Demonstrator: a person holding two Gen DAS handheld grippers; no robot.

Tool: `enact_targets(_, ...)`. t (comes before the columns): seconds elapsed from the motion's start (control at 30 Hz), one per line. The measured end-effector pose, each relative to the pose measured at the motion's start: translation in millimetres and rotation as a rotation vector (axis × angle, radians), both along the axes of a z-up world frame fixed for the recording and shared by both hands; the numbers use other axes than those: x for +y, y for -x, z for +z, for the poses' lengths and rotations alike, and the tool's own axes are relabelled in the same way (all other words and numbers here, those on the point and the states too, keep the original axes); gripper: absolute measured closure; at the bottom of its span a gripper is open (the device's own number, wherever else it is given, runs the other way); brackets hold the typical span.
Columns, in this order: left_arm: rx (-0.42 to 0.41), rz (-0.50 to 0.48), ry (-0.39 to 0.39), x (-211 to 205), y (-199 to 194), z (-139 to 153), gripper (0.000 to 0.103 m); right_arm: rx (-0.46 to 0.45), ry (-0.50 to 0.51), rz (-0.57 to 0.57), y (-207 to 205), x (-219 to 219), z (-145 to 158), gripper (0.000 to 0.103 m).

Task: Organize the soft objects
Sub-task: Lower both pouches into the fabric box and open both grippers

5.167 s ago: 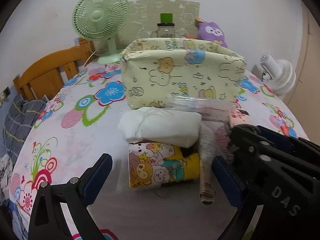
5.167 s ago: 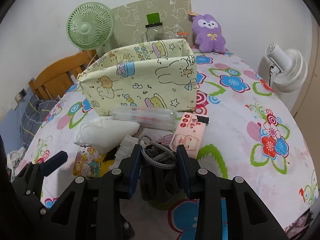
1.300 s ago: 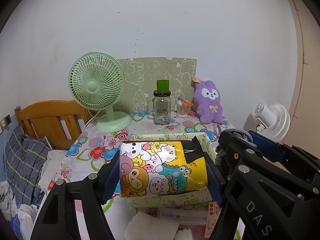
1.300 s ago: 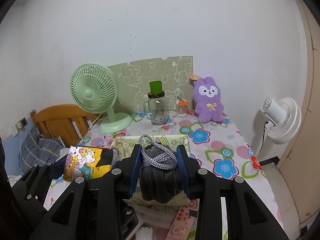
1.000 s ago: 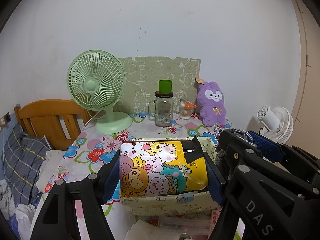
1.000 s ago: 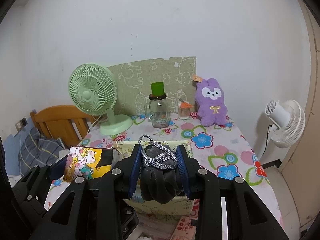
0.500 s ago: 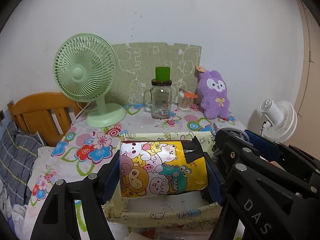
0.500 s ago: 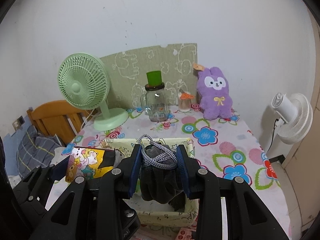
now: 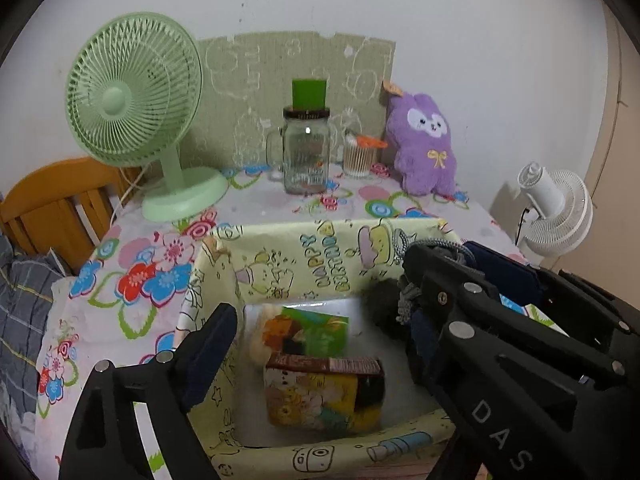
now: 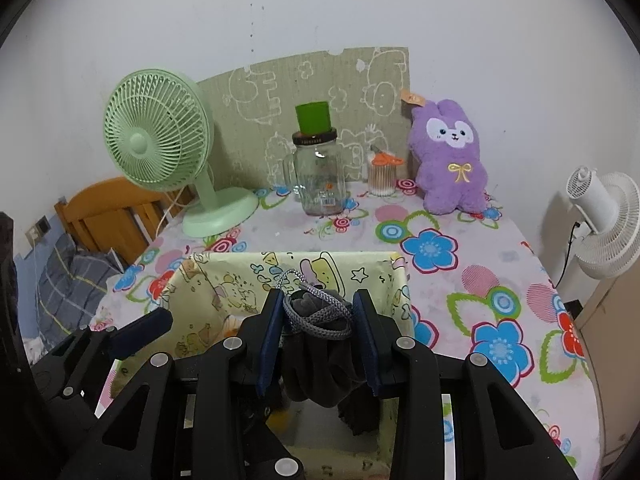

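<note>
A yellow cartoon-print fabric bin [image 9: 304, 256] stands on the flowered table [image 10: 500, 280]. The yellow cartoon pack [image 9: 324, 392] lies on the bin floor, beside another small colourful packet [image 9: 308, 332]. My left gripper [image 9: 316, 344] is open and empty above the bin. My right gripper [image 10: 318, 332] is shut on a dark grey fabric bundle with a grey cord [image 10: 320, 344], held over the bin's right half. The bundle and right gripper also show in the left wrist view [image 9: 404, 300].
A green desk fan [image 10: 168, 148], a glass jar with a green cap [image 10: 318, 172], a cotton swab cup [image 10: 382, 176] and a purple plush bunny [image 10: 450, 160] stand at the back. A white fan [image 10: 604, 216] is right, a wooden chair [image 10: 112, 212] left.
My left gripper opened and the yellow cartoon pack dropped into the bin. Both grippers moved forward and down over the bin. The right gripper still holds the grey bundle.
</note>
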State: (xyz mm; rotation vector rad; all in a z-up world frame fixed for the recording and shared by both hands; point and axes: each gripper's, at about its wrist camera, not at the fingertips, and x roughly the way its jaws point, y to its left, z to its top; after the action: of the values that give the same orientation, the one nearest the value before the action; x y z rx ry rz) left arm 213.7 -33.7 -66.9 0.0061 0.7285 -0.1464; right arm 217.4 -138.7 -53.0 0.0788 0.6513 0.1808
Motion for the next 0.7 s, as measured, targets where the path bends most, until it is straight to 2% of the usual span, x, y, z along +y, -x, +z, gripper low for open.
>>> enact_targets(0.3,0.03,0.032,-0.024,4,-4,-5,0.01,0.03,-0.032,0.044,-14,6,-10,0.062)
enact_targets(0.37,0.031,0.025,-0.021,4,-3,-5,0.009,0.034,-0.037,0.054,-15,7,-11,0.056)
enact_targets(0.43,0.024,0.026,-0.022,4,-2,-3,0.009,0.037,-0.043,0.056,-15,7,-11,0.039)
enact_targets(0.5,0.02,0.026,-0.02,4,-1,-2,0.007,0.033,-0.051,0.057,-13,6,-10,0.031)
enact_targets(0.7,0.007,0.031,-0.025,4,4,3,0.005,0.019,-0.052,0.058,-7,4,-4,0.022)
